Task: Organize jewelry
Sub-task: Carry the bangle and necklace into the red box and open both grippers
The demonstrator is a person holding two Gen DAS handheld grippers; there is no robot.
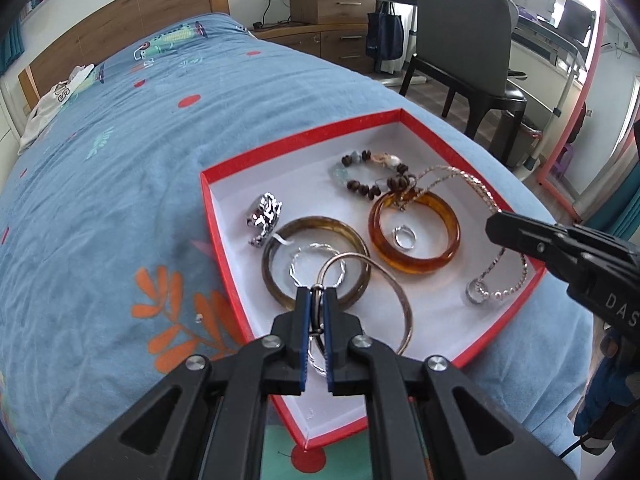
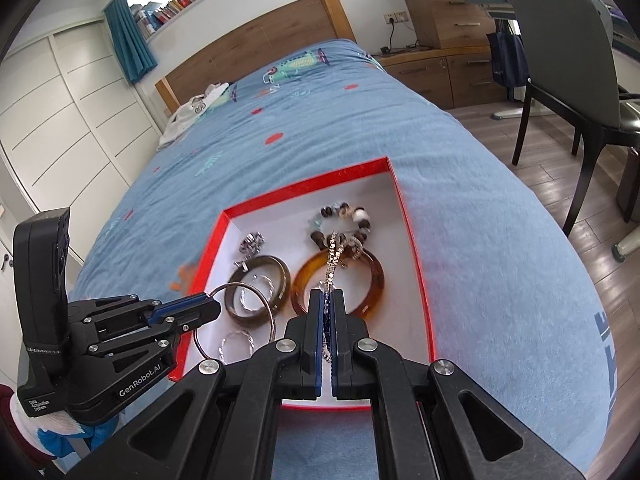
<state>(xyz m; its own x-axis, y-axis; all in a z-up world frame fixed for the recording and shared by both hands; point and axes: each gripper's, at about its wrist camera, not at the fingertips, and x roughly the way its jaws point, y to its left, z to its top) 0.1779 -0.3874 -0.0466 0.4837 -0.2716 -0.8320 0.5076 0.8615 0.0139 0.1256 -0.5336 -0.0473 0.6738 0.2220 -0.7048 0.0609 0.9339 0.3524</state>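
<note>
The left gripper [image 1: 316, 292] is seen clamped on a thin metal bangle [image 1: 384, 280], the wire rim pinched between its blue pads [image 1: 305, 320] at the near edge of the red box [image 1: 304, 132]. The right gripper [image 2: 328, 294] is closed on a silver chain [image 2: 333, 256], which runs from between its pads away toward the far end of the box.

The thin metal bangle is judged light, stiff and slippery; a hold across the rim, as now taken, seems the only practical one. The silver chain is judged limp and prone to snag, since its far end lies over the amber bangle [image 1: 416, 236] and the beaded bracelet [image 1: 372, 184]; whether it is tangled there cannot be told. The brown bangle [image 1: 280, 248] lies just beyond the left gripper's tips, partly under the held ring. Small silver rings lie inside both resin bangles.
</note>
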